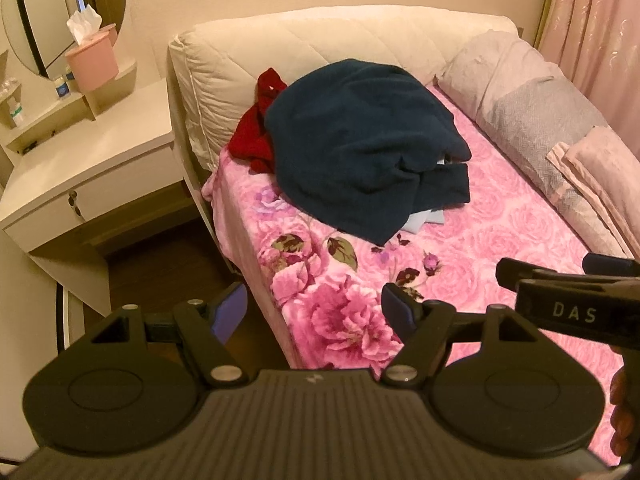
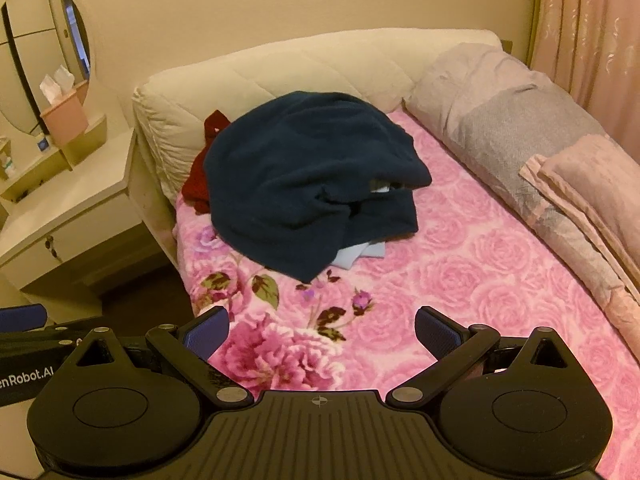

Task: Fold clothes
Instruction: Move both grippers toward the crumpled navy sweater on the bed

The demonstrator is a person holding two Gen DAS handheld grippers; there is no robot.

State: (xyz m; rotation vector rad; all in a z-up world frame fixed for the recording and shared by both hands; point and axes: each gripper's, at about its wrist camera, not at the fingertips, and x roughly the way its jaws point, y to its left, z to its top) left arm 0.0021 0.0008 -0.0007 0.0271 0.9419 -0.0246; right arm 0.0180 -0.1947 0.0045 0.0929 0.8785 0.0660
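Both the left gripper (image 1: 314, 308) and right gripper (image 2: 322, 332) gape empty; better take the navy garment (image 2: 304, 184), centre frame, by its near hem.

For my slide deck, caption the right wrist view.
Open right gripper above the pink floral blanket, facing an unfolded navy garment.

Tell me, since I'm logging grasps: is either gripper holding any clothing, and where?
Nothing is held. The left gripper and right gripper are open over the bed, short of the navy garment.
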